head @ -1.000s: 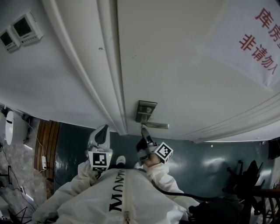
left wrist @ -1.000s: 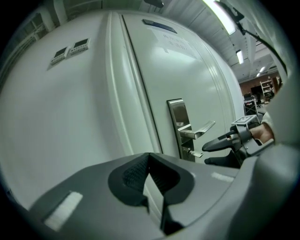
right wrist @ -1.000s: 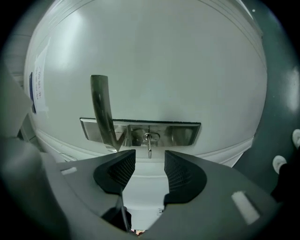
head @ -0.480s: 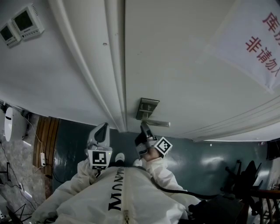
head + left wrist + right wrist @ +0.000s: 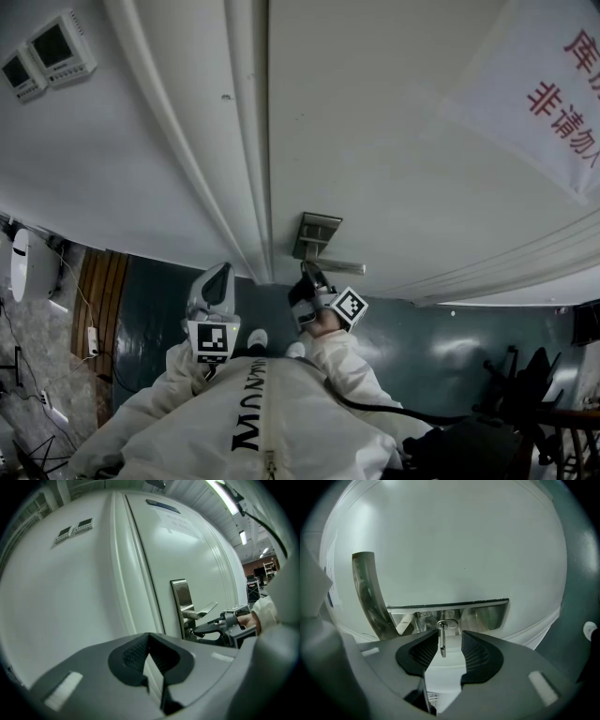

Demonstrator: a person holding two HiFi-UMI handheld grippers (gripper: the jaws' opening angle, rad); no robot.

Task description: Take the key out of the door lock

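White door (image 5: 375, 112), steel lock plate (image 5: 315, 236), lever handle (image 5: 339, 267). L gripper (image 5: 223, 274) left of door frame, jaws together, empty. R gripper (image 5: 308, 273) at lock, jaws just been closing, apart. Key (image 5: 442, 639) in lock, btwn pads, not yet clamped.

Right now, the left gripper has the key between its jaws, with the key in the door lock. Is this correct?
No: it is the right gripper that has the key between its jaws, which have just been closing but do not clamp it yet. The right gripper view shows this. The key is in the door lock, as you say.
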